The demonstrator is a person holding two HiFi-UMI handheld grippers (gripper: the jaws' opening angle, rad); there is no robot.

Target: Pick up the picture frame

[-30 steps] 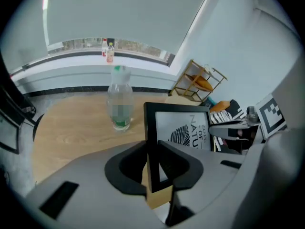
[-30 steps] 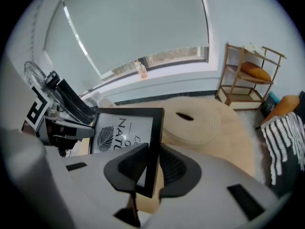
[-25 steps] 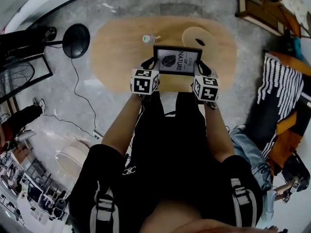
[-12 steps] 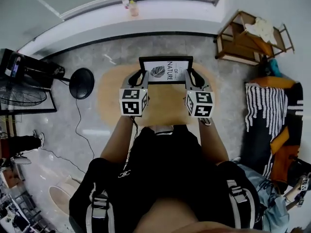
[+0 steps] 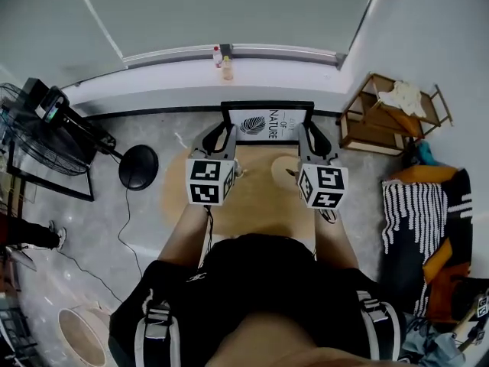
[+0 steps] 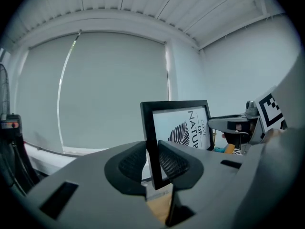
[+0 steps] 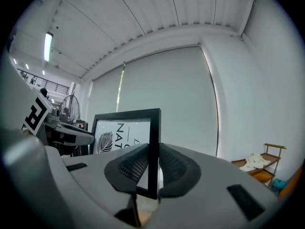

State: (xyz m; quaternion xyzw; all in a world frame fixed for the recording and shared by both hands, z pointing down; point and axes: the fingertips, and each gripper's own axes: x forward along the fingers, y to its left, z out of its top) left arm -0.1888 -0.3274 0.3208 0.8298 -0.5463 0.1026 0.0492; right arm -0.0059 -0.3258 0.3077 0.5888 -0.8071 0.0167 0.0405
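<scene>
Head view runs from a standing fan (image 5: 34,125) and a round black base (image 5: 138,167) on the floor at the far left to a wooden rack (image 5: 390,117) and a striped cloth (image 5: 416,205) at the right. Between them, the person holds both grippers out over an oval wooden table (image 5: 260,205). The left gripper (image 5: 227,131) is clamped on the left side of the picture frame (image 5: 267,121), and the left gripper view shows its two pads (image 6: 131,162) pressed against the black edge. The frame stands upright in the air, off the table, its leaf print and lettering facing the person. The right gripper (image 5: 306,131) grips the frame's right side. In the right gripper view its jaws are closing on the black edge, with the pads (image 7: 175,166) touching it on both faces.
</scene>
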